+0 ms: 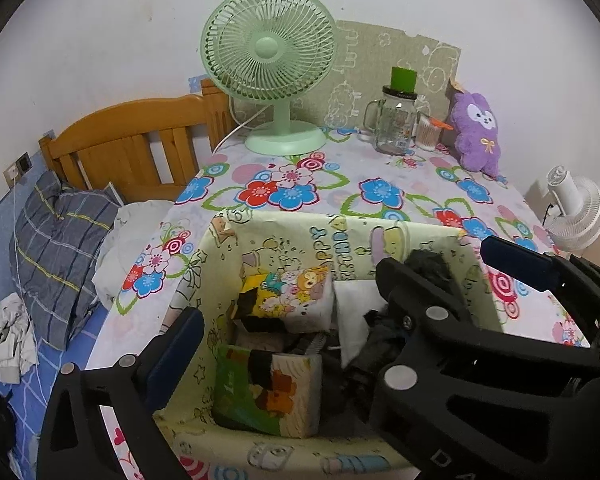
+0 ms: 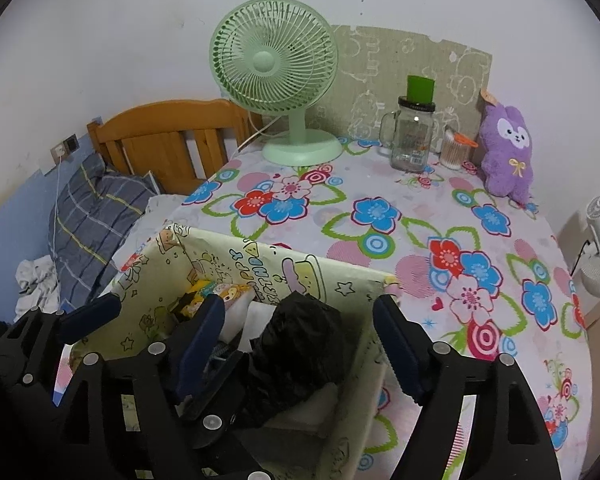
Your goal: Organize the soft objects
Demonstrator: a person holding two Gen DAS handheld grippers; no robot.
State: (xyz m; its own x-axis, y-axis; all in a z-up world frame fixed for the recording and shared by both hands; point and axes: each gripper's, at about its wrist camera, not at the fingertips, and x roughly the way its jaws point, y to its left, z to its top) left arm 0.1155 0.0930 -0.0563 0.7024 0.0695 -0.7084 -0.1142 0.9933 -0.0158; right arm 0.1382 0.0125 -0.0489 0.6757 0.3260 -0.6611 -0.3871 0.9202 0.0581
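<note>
The table (image 2: 400, 216), covered by a flower-print cloth, carries all items. A bed with a wooden headboard (image 1: 132, 140) and a plaid pillow (image 1: 56, 256) adjoins the table's left edge.

The storage box (image 1: 284, 228), lined with yellow cartoon-print paper, stands at the near edge of the table, toward the near-left corner. It contains two printed tissue packs (image 1: 296, 296), one toward the far wall and one toward the near wall, plus dark and white soft items on the right side. A black soft bundle (image 2: 300, 340) lies in the right part of the box.

The green desk fan (image 2: 276, 80) stands at the far edge, near the far-left corner. The purple plush toy (image 2: 508, 148) sits upright at the far-right corner, well apart from the box. The glass mug (image 2: 412, 136) with a green cap stands at the far edge between fan and plush; a small container of cotton swabs (image 2: 454, 152) is just beside it.

The left gripper (image 1: 340, 292) is spread wide above the box, nothing between its fingers. The right gripper (image 2: 304, 320) is also parted; the black bundle lies between its fingers, with the pads clear of it. No earlier view is available.
</note>
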